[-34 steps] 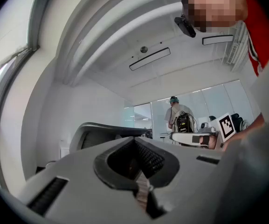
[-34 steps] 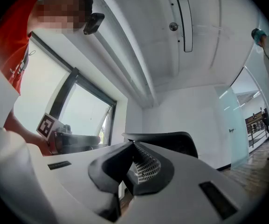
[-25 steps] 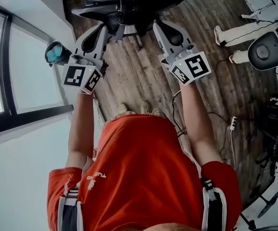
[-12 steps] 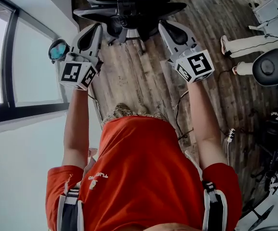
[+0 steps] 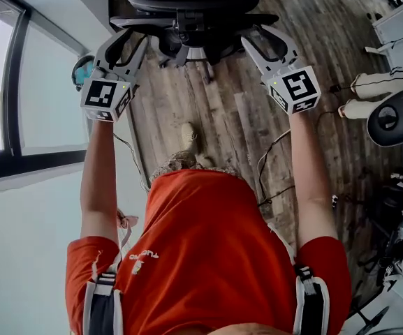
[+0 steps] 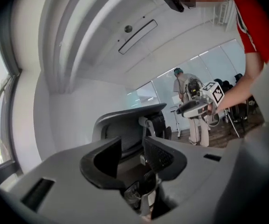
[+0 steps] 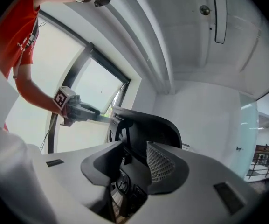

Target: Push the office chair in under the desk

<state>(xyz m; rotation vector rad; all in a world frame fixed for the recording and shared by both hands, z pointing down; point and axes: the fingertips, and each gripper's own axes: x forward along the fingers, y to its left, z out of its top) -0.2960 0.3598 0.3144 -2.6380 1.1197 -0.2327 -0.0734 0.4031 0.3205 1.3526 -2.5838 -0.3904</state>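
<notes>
The black office chair [image 5: 191, 9] stands at the top of the head view, its back turned toward me. My left gripper [image 5: 128, 39] reaches toward the left edge of the chair back and my right gripper [image 5: 267, 39] toward the right edge. Whether either touches it I cannot tell. The jaws of both have just been opening and now stand open with nothing between the pads. In the left gripper view the chair back [image 6: 125, 122] shows beyond the open gripper [image 6: 132, 146]. The right gripper view shows the chair [image 7: 148, 127] past its own open gripper [image 7: 134, 148].
A window wall [image 5: 26, 96] runs down the left. A teal object [image 5: 82, 68] sits by it. Cables [image 5: 271, 159] trail over the wood floor. At the right are a person's legs in white trousers [image 5: 383, 86], a round black and white object [image 5: 397, 117] and a white desk [image 5: 400, 23].
Both grippers have moved forward toward the chair and spread further apart. Their jaws went from shut to open. One foot has stepped forward.
</notes>
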